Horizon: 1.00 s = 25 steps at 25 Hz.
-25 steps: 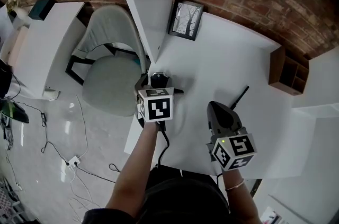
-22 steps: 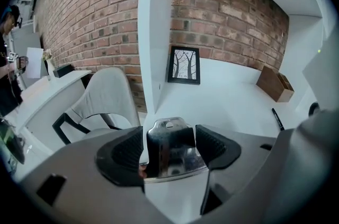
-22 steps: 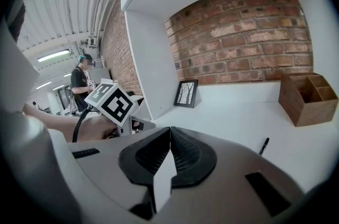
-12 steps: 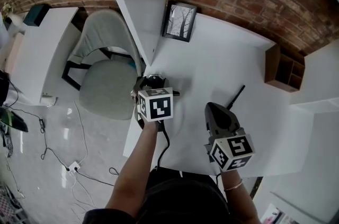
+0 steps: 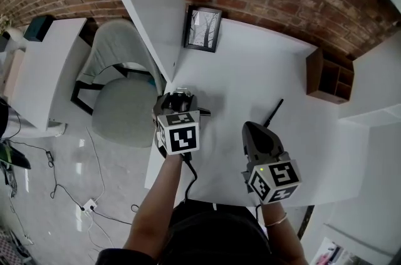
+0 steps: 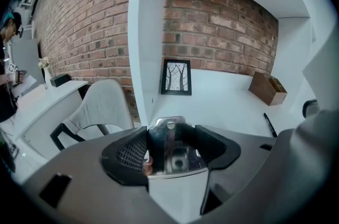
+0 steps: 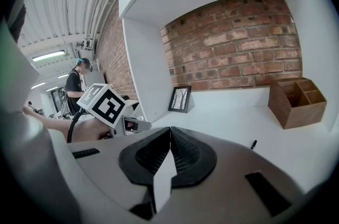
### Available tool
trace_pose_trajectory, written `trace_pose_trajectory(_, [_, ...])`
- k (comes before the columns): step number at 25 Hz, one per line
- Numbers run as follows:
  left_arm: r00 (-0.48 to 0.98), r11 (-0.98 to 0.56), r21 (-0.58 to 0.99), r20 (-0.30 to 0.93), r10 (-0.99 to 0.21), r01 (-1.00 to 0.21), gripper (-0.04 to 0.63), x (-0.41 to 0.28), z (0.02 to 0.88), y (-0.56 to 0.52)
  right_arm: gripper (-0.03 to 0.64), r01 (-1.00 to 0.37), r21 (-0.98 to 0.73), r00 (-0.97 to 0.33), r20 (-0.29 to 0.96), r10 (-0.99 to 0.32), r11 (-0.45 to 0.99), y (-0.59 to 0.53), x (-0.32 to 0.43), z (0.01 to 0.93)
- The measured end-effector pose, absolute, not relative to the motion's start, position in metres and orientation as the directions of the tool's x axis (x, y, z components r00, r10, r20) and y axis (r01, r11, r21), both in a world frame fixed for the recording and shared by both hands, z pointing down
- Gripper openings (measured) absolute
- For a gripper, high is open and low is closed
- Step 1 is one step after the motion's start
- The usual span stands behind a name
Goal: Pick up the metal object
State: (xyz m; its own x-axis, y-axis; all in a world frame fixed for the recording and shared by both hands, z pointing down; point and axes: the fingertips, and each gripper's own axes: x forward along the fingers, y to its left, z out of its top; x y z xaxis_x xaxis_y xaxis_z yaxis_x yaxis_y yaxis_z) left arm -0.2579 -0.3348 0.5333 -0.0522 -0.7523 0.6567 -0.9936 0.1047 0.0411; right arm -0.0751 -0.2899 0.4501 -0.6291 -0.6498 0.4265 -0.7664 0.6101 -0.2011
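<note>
A shiny metal object (image 6: 177, 157) with a small hole near its top sits between the jaws of my left gripper (image 6: 170, 137), which is shut on it. In the head view the left gripper (image 5: 180, 98) hangs over the left edge of the white desk (image 5: 250, 69), the metal object (image 5: 181, 93) glinting at its tip. My right gripper (image 5: 254, 128) is over the desk's near right part, its jaws pressed together on nothing (image 7: 169, 135). The left gripper's marker cube (image 7: 103, 104) shows in the right gripper view.
A black pen (image 5: 273, 112) lies just beyond the right gripper. A framed tree picture (image 5: 203, 29) leans at the back, a wooden organizer (image 5: 329, 77) stands at the right. A white partition (image 5: 147, 0) and a grey chair (image 5: 122, 88) are to the left.
The head view has shifted a little. My left gripper, still holding the metal object, has drifted slightly left and toward me. The right gripper has barely moved.
</note>
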Motion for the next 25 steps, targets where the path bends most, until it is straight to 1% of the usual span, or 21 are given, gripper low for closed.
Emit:
trace_pose_trajectory(10, [0.014, 0.003, 0.029, 0.554, -0.832, -1.0, 0.29, -0.219, 0.47, -0.332, 0.005, -0.802, -0.187, -0.591, 0.383, -0.71, 0.567, -0.281, -0.045, 0.432])
trace_pose_trajectory(16, [0.089, -0.079, 0.041, 0.48, -0.873, -0.996, 0.29, -0.188, 0.435, -0.322, 0.005, -0.827, -0.175, -0.559, 0.357, -0.748, 0.534, -0.271, -0.02, 0.422])
trace_pose_trajectory(25, [0.194, -0.191, 0.046, 0.394, -0.898, -0.98, 0.29, -0.136, 0.393, -0.294, 0.005, -0.865, -0.155, -0.501, 0.319, -0.804, 0.477, -0.248, 0.026, 0.405])
